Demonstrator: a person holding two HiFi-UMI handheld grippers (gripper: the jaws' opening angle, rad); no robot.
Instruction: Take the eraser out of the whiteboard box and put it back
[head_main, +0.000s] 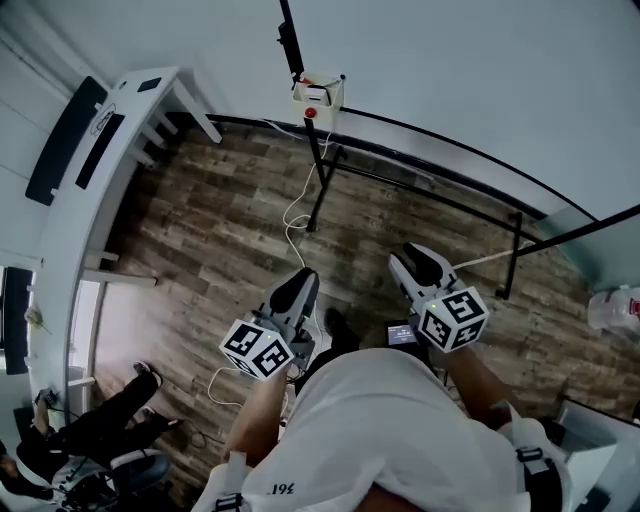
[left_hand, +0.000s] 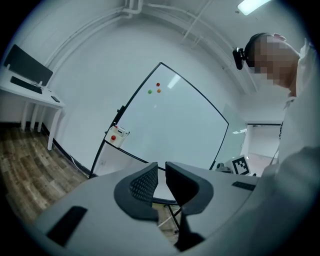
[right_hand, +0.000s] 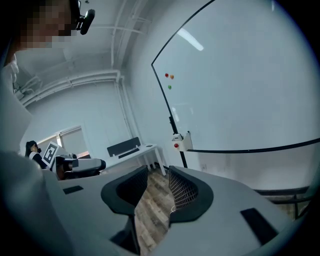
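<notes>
Wood-plank floor (head_main: 220, 200) and pale walls enclose a black-framed whiteboard (left_hand: 170, 120) on a stand; a white desk (head_main: 95, 190) stands well apart at the left. A small cream whiteboard box (head_main: 318, 97) with a red dot is fixed at the board's lower corner. The eraser presumably lies inside it, as no view shows the eraser itself. Both grippers are well apart from the box. Left gripper (left_hand: 161, 170): jaws parted by a narrow slit, nothing between them. Right gripper (right_hand: 158, 172): jaws moderately apart, likewise empty. Handling, as judged: the eraser is probably light, with a stiff back and a soft felt face. It is best pinched across its hard sides, gently, since the small box may shift when tugged.
</notes>
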